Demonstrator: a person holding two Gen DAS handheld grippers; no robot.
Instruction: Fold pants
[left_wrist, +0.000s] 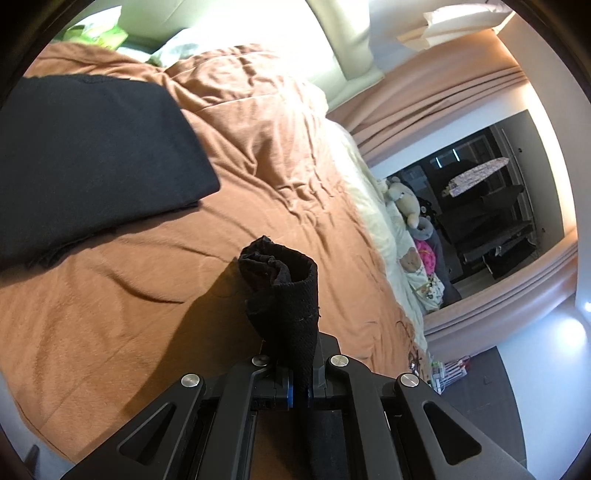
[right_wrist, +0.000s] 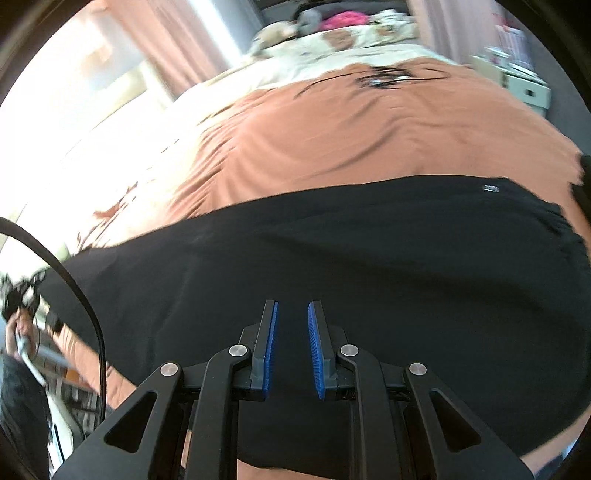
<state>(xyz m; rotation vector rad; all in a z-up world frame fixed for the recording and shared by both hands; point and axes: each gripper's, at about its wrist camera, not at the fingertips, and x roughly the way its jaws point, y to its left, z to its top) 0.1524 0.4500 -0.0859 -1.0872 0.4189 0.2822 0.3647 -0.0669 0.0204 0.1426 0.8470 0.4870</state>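
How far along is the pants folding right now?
Partly done: the black pants lie spread on the brown blanket, apparently folded over already. In hand: the left hand-held gripper is shut on a bunched black fabric end. The right hand-held gripper hovers open, empty. Remaining folds left.

Pants (right_wrist: 332, 258) were plain black; a bunched black strip of fabric (left_wrist: 284, 295) showed a fine mesh weave. Bedspread (left_wrist: 240, 166) was rust orange, with a dark line drawing at its far end. Sheet (right_wrist: 332, 40) was cream with bear prints. Curtains (left_wrist: 443, 92) were dusty pink. Gripper pads (right_wrist: 316, 354) were blue on black frames.
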